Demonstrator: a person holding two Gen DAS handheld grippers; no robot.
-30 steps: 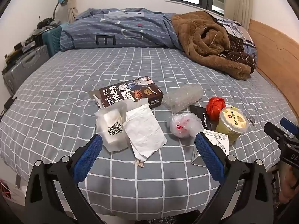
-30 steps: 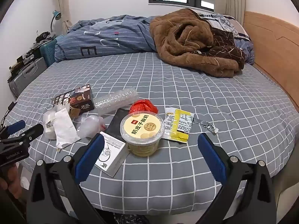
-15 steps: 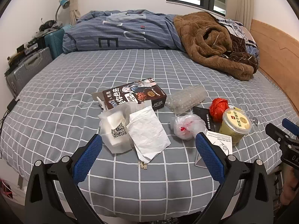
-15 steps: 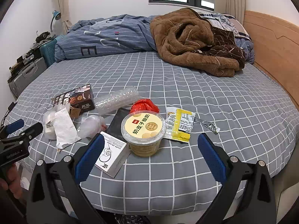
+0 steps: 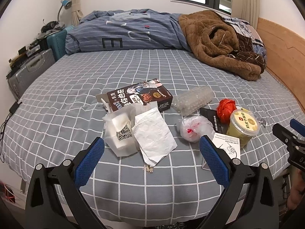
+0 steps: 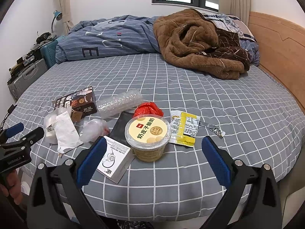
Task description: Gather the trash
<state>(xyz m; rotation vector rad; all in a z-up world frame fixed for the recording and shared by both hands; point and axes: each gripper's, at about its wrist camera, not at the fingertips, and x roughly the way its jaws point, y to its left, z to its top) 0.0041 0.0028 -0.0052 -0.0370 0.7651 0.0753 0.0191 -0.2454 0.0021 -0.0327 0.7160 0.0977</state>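
Note:
Trash lies on the grey checked bed (image 5: 57, 114). In the left wrist view: a dark snack box (image 5: 140, 97), a white packet with a QR code (image 5: 121, 133), crumpled white paper (image 5: 154, 135), bubble wrap (image 5: 192, 99), a clear bag (image 5: 194, 127), a red wad (image 5: 226, 108) and a yellow yogurt cup (image 5: 243, 126). My left gripper (image 5: 151, 156) is open and empty, just short of the paper. In the right wrist view my right gripper (image 6: 152, 156) is open and empty, just short of the yogurt cup (image 6: 147, 135), with a white booklet (image 6: 114, 159) and a yellow wrapper (image 6: 185, 127) beside it.
A brown blanket (image 6: 198, 43) and a blue striped duvet (image 6: 110, 38) are piled at the far side of the bed. A wooden headboard (image 6: 282, 57) runs along the right. Suitcases (image 5: 28, 72) stand left of the bed. A black card (image 6: 122, 124) lies under the cup.
Both grippers have drifted slightly; the left view has shifted a little so the trash sits slightly further right and lower. Nothing was picked up.

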